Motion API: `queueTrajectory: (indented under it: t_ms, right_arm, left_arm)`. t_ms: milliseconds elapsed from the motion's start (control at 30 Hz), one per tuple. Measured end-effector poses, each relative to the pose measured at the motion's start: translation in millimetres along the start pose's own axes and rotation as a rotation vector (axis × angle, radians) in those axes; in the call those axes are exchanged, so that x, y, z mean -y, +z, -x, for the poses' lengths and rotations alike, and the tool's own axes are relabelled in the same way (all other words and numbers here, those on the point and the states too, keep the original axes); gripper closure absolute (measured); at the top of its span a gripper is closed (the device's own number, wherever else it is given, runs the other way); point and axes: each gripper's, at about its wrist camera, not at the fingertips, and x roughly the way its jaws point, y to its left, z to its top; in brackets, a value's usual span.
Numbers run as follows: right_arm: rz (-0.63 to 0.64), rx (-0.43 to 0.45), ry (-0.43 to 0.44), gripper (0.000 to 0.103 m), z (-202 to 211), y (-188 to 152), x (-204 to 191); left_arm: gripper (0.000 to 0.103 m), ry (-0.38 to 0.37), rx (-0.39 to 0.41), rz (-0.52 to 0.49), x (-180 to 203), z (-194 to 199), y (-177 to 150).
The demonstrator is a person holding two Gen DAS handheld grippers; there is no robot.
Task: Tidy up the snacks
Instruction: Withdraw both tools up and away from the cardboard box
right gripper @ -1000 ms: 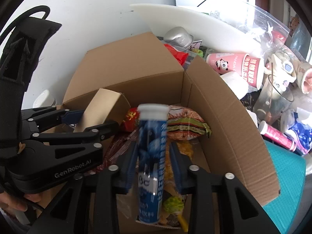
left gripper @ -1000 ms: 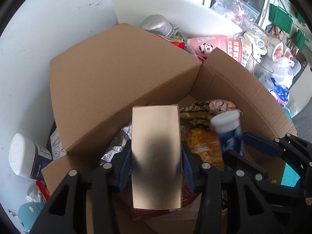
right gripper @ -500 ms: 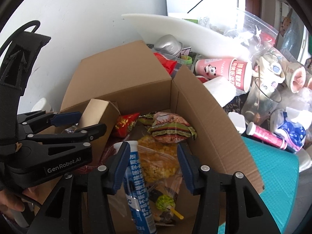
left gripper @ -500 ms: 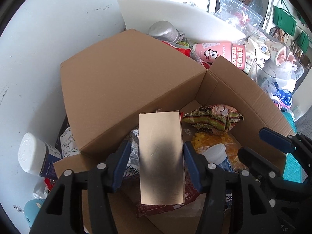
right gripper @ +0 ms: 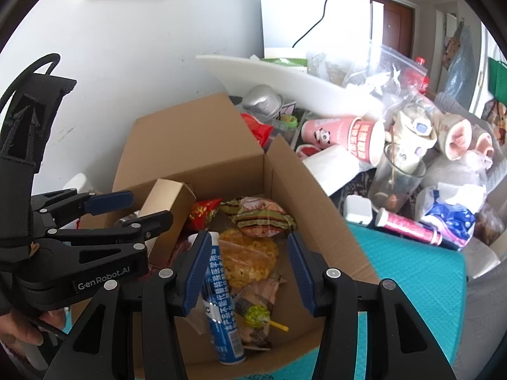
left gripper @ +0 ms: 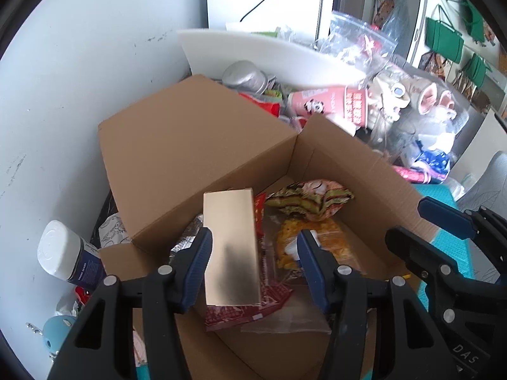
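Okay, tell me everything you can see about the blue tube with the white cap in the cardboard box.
The slim blue tube with white printed characters lies flat in the open cardboard box, its white cap toward the back wall, its base toward the front. It rests on snack packets beside a clear bag of yellow snacks. The right gripper hangs open above, pads clear of it.

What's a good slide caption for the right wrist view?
Right tongs open above the cardboard box, blue tube lying released among snack bags, left tongs alongside.
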Motion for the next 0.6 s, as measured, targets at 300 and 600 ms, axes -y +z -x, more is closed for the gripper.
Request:
queueTrajectory:
  t_ms: [300, 600]
  right_arm:
    - [-0.003, 0.075, -0.036, 0.053, 49.4, 2.1, -1.6]
    - [-0.005, 0.172, -0.049, 0.053, 109.6, -6.2, -9.6]
  left_arm:
    - [0.048, -0.004, 0.088, -0.021, 14.4, 54.0, 0.2]
    - [0.048, -0.002, 0.197, -0.064, 28.6, 123.3, -14.6]
